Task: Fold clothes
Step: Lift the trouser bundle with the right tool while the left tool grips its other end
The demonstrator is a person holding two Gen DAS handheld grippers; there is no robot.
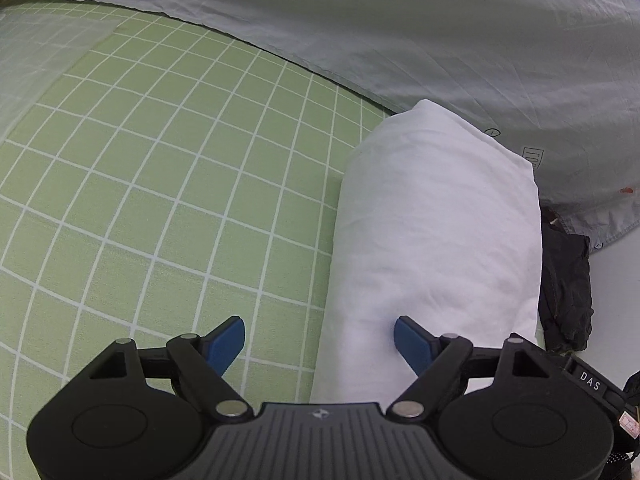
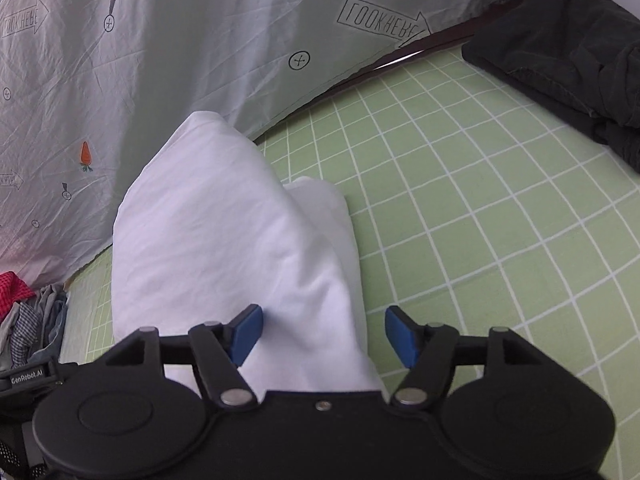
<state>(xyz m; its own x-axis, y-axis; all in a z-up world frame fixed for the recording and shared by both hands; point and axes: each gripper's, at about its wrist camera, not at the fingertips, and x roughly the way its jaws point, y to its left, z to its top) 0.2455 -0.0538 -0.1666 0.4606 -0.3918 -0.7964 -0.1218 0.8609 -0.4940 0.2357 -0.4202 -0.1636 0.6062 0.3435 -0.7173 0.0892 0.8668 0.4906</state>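
A folded white garment point(image 1: 436, 240) lies on the green checked mat point(image 1: 160, 184), just in front of the pale printed sheet point(image 1: 400, 32), with a dark garment point(image 1: 566, 292) beside it. The left gripper point(image 1: 320, 340) and right gripper point(image 2: 323, 334) both hang released over its near end, jaws spread and pressing on nothing. The cloth looks light, soft and limp, likely to sag or unfold, so it seems best pinched at a folded edge or corner.
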